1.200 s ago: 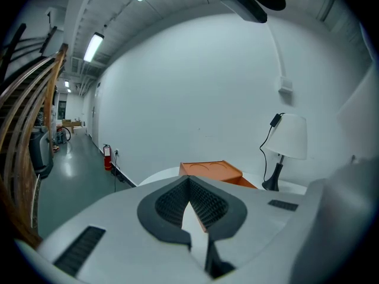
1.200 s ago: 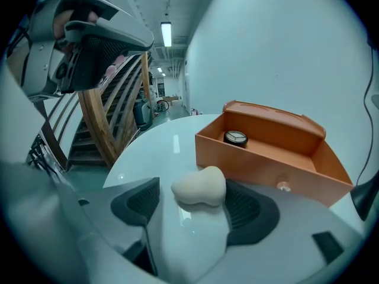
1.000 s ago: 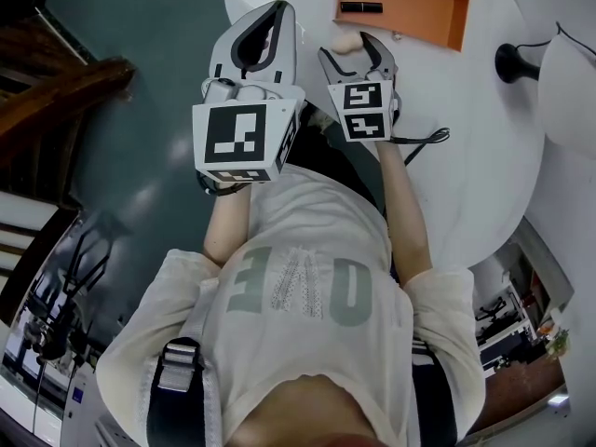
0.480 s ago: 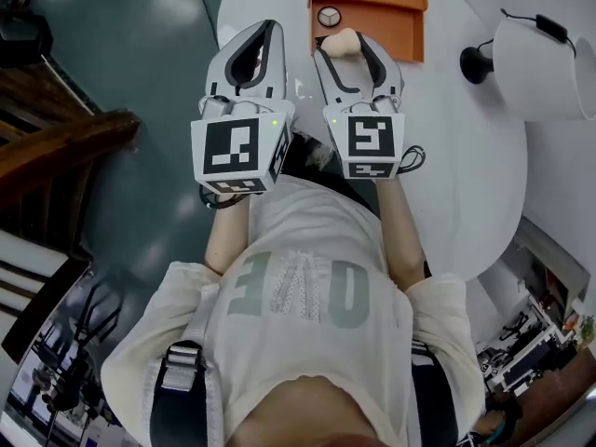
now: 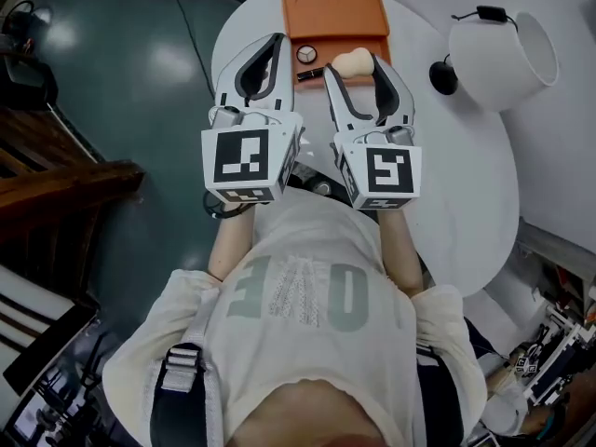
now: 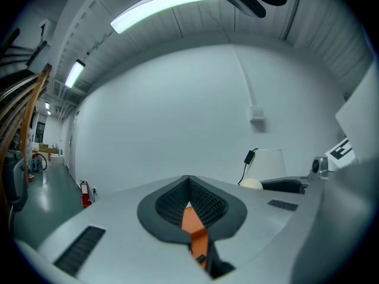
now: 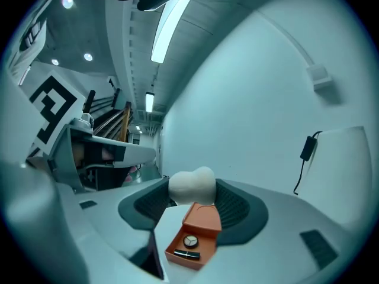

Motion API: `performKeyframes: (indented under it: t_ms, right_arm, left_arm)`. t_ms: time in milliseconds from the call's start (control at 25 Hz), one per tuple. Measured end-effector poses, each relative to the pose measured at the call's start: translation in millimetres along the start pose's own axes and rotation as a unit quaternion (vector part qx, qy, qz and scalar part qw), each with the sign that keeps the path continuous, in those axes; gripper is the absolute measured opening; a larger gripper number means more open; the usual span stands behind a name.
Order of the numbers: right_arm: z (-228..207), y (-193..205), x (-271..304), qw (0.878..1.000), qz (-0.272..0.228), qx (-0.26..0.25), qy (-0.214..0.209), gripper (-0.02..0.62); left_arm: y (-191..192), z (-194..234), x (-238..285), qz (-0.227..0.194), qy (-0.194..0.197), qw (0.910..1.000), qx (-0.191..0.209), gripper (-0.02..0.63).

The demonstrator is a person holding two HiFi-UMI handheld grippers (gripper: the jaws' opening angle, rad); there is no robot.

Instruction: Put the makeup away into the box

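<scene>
Right gripper view: box point(image 7: 203, 218) holds compact point(image 7: 190, 241), lipstick point(image 7: 186, 254).

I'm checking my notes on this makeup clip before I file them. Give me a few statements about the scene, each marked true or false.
1. The right gripper holds a beige sponge. True: its jaws have just been closing, and the sponge sits gripped between them.
2. The left gripper carries the lipstick. False: its jaws are together on nothing, and the lipstick lies in the orange box.
3. The orange box is closed. False: it stands open, with a round compact inside beside the lipstick.
4. A white lamp is on the table. True.
</scene>
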State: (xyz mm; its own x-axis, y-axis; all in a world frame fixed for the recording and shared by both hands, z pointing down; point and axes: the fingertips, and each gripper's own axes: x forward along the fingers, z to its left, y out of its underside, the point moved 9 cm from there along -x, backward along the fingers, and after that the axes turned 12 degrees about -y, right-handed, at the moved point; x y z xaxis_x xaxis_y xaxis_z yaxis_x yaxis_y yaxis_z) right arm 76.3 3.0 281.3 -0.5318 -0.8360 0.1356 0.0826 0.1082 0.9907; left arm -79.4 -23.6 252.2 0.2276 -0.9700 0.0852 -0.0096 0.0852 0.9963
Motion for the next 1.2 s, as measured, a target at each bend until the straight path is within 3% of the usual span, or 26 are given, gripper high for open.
performKeyframes:
  t_ms: [200,400,560,720,840,1000,1080,1200]
  right_arm:
    - [-10.0,20.3,20.4,0.999,0.038,0.012,0.001,0.247]
    - [-36.1,67.5,64.0,0.988,0.147,0.038,0.020,0.247]
    - [-66.8,109.7,109.5,0.967,0.239,0.087,0.033,0.247]
    - [-94.3,148.0,143.4,0.933,0.326,0.145,0.044,0.247]
    - [-101.8,163.4,157.5,0.908,0.386,0.160,0.040,0.242]
    - [-100.9,169.7,173.2,0.885,0.436,0.164,0.025,0.241]
    - [-100.4,175.6,177.5,0.877,0.453,0.157,0.026,0.241]
    - [-96.9,177.8,179.7,0.876,0.459,0.144,0.031,0.241]
  left_arm:
    - [3.8,-1.4,3.8,0.004,-0.002,0.9999,-0.014,0.008]
    - [19.9,1.9,8.4,0.030,-0.002,0.9993,-0.022,0.008]
    - [37.0,7.2,18.5,0.058,-0.015,0.9975,-0.039,0.008]
    - [47.2,13.7,26.1,0.070,-0.023,0.9961,-0.050,0.008]
    - [54.4,20.9,26.4,0.080,-0.032,0.9944,-0.062,0.008]
    - [57.8,26.1,27.5,0.086,-0.035,0.9937,-0.063,0.008]
    - [57.7,26.3,27.0,0.086,-0.033,0.9938,-0.061,0.008]
    - [56.0,28.5,25.6,0.085,-0.031,0.9941,-0.058,0.008]
